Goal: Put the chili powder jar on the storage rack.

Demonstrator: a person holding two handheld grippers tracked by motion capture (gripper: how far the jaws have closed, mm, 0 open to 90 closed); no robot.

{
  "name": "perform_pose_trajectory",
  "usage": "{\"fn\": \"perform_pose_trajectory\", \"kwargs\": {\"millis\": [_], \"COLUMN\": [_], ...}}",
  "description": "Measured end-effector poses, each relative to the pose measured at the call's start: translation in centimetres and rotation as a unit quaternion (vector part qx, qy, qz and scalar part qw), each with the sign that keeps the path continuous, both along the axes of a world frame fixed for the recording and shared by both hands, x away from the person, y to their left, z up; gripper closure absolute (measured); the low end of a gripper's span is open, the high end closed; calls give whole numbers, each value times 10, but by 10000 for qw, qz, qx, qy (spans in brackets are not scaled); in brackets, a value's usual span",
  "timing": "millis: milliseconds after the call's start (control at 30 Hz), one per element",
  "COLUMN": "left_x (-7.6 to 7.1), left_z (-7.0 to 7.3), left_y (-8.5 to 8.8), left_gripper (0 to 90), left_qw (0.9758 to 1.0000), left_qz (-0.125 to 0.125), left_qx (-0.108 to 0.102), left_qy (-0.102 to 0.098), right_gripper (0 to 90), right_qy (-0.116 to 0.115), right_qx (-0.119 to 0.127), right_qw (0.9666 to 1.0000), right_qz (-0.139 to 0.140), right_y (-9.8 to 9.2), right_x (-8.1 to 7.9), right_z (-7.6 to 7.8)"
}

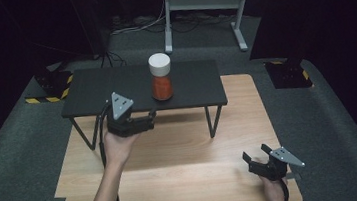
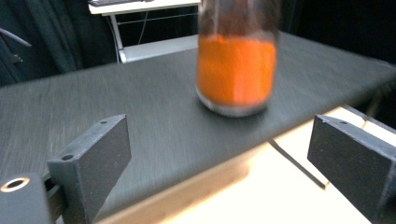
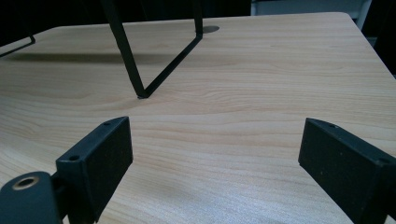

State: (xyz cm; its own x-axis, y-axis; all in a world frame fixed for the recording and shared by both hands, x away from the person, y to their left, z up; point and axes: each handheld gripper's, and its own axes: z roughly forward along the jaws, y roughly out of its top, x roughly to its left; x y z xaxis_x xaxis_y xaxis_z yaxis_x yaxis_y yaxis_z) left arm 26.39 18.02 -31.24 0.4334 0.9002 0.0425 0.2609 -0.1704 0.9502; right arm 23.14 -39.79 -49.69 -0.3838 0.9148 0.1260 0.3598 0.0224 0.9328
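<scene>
A clear jar (image 1: 160,77) with a white lid and orange-red powder stands upright on a low black shelf (image 1: 110,90) at the back of the wooden table (image 1: 173,166). My left gripper (image 1: 151,118) hovers at the shelf's front edge, just short of the jar and slightly to its left, jaws wide apart and empty. In the left gripper view, which is blurred, the jar (image 2: 236,70) sits ahead on the shelf top (image 2: 116,102), beyond the left gripper (image 2: 219,140). My right gripper (image 1: 255,153) rests near the table's front right corner, open, with bare wood (image 3: 233,116) between its jaws.
The shelf stands on thin black wire legs (image 3: 140,70) that reach down to the tabletop. Grey carpet surrounds the table. A white desk frame (image 1: 201,2) stands behind, and black bases with yellow-black tape sit at back left (image 1: 49,89) and back right (image 1: 287,74).
</scene>
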Motion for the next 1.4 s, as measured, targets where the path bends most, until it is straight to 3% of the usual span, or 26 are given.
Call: {"fn": "perform_pose_trajectory", "kwargs": {"millis": [133,200,233,267,333,400,433,467,533,567,600,633,667,700,733,767,800,833,867,900,933,1000,1133,1400], "left_x": [-27,-43,-43,-51,-60,-66,-66,-69,-68,-64,-64,-57,-57,-52,-52,-49,-49,-54,-54,-51,-50,-55,-54,-56], "left_z": [-21,-39,-39,-49,-70,-89,-89,-115,-120,-139,-139,-155,-155,-168,-168,-169,-169,-175,-175,-174,-173,-176,-175,-176], "left_y": [9,15,15,17,21,19,19,15,15,15,15,19,19,20,20,15,15,18,18,16,13,9,7,7], "left_gripper": [65,64,64,63,59,48,47,47,46,45,45,45,45,45,46,54,55,55,54,54,56,58,60,60], "left_qw": [9998,9995,9995,9995,9997,9999,9999,9991,9987,9967,9967,9939,9939,9910,9910,9882,9882,9920,9920,9886,9872,9880,9871,9859], "left_qz": [-149,-268,-268,-287,-255,-59,-59,226,277,455,455,538,538,655,655,817,817,777,777,952,1043,1137,1140,1237], "left_qx": [40,44,44,77,0,66,66,190,197,164,164,55,55,-33,-33,-11,-11,-178,-178,-194,-155,-139,-62,-163], "left_qy": [-97,-133,-133,-94,5,126,126,318,382,653,653,964,964,1169,1169,1294,1294,982,982,1147,1199,1039,1123,1118], "right_gripper": [96,96,96,96,96,96,96,96,96,96,96,96,96,96,96,96,96,96,96,96,96,96,96,96], "right_qy": [33,45,45,70,113,142,142,185,206,224,238,253,268,270,289,293,293,305,305,335,359,379,413,468], "right_qx": [-60,-51,-51,-62,-119,-218,-218,-281,-309,-326,-340,-361,-402,-429,-454,-468,-468,-487,-487,-509,-528,-585,-625,-695], "right_qw": [10000,10000,10000,9999,9998,9996,9996,9993,9992,9991,9990,9989,9987,9986,9984,9983,9983,9982,9982,9980,9978,9974,9970,9962], "right_qz": [-25,-72,-72,-104,-121,-116,-116,-129,-147,-163,-172,-173,-171,-164,-161,-159,-159,-160,-160,-181,-188,-190,-214,-229], "right_y": [2,3,3,4,6,8,8,10,12,12,13,14,15,15,16,17,17,17,17,19,19,21,23,25], "right_x": [0,0,0,0,1,2,2,3,3,4,4,4,5,5,5,6,6,6,6,7,7,8,9,10], "right_z": [1,1,1,2,3,5,5,6,7,7,8,8,9,9,10,10,10,10,10,11,12,12,13,15]}}
